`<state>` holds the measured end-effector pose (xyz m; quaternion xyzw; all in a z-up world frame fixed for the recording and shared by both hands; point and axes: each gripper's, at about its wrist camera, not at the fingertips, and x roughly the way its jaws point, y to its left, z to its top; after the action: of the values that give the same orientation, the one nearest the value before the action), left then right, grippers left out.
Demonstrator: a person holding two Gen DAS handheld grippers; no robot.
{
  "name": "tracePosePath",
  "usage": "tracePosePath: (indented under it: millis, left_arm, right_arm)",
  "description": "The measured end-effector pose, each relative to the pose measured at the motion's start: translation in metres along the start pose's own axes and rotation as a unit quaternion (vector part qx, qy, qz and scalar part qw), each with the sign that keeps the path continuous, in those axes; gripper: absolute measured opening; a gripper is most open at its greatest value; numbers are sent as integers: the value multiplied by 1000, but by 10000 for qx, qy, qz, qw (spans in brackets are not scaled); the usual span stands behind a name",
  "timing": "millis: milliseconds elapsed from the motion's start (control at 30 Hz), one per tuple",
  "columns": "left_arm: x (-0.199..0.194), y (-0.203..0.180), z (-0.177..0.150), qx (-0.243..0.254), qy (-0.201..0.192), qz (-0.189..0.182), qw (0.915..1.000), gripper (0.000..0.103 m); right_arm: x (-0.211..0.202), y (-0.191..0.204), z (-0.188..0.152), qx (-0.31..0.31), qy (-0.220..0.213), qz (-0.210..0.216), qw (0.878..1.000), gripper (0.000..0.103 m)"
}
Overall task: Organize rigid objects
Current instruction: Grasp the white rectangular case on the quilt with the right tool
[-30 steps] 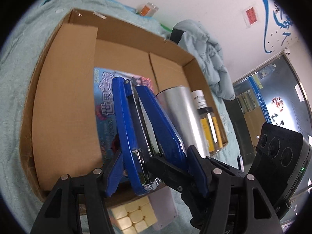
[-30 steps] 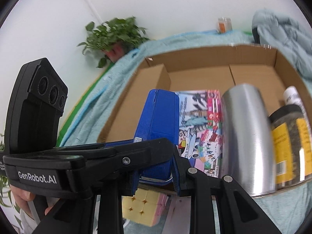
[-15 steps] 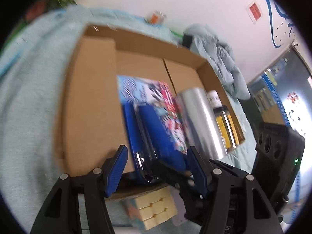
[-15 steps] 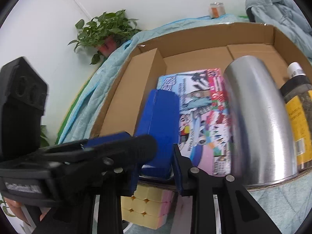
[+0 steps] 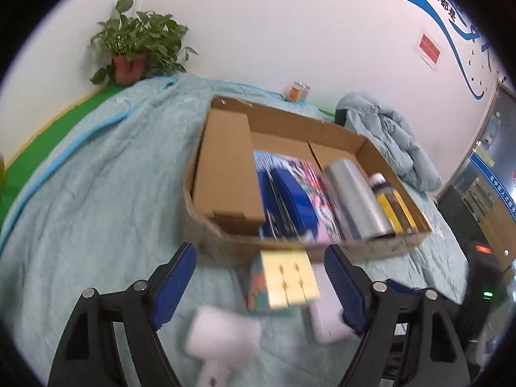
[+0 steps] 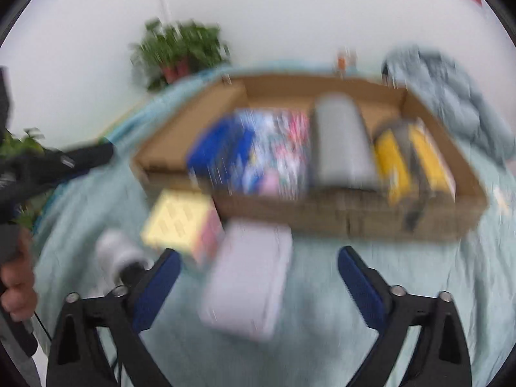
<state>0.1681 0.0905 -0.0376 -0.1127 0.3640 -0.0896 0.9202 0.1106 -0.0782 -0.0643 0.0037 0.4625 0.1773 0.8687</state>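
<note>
A: Box [image 5: 322,248] taken as landmark. Contents, its left to right: folded cardboard flap, blue stapler [image 5: 287,200], picture book [image 5: 317,193], steel cylinder [image 5: 356,200], yellow-labelled bottle [image 5: 391,206]. All lying flat.

B: Outside it?

A: Cube [image 5: 287,280] sits just in front of the box's near wall, on the blanket [image 5: 96,193]. Pale flat case [image 6: 248,277] just beside the cube. A white item [image 5: 219,332] lies nearer than both; too blurred to name.

B: Grippers?

A: Left gripper [image 5: 259,285] has fingers spread wide, nothing between them, cube roughly centred ahead. Right gripper [image 6: 258,283] likewise spread and empty, case ahead of it. Right view is heavily blurred.

B: Handling of the cube?

A: Judgement: rigid, light, smooth plastic faces. Likely slippery, and layers may twist under an off-centre squeeze. Grip two opposite flat faces, mid-height, pads square-on.

B: The case?

A: Probably stiff and light. Take it across the short width, near the middle, to avoid tipping.
</note>
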Motion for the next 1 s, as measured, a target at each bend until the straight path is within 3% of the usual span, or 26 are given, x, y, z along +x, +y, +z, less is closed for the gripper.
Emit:
tracePosePath:
  millis: [100,233,300,367,467,567,800,1000]
  left_arm:
    - [-2,-3,-14,-105,117,48,9999,81]
    - [-15,-9,-27,-228,83,71,9997,81]
    - [-23,-11,-32,-280,72,89,9995,81]
    - [-29,-15,-36,-257,99,43,9996,81]
    - [-31,-21,-43,-309,240,-187,9991,81]
    - [-25,-32,-53,-345,554,-641,9958,81]
    - [12,-82,-90,-292,1436,-1805,9726,81]
    - [57,-122,-119,-345,2324,-2584,9370,80]
  right_arm:
    - [11,0,-20,16,267,69,9996,90]
    - [32,1,-33,97,580,213,9980,79]
    - [37,3,-38,58,624,224,9978,79]
    - [35,7,-41,-32,590,266,9979,67]
    - [31,4,-44,-84,604,300,9977,64]
    - [17,-8,-57,-85,617,388,9973,64]
    - [-41,-59,-112,428,663,648,9948,64]
    - [-74,-88,-146,969,764,921,9881,64]
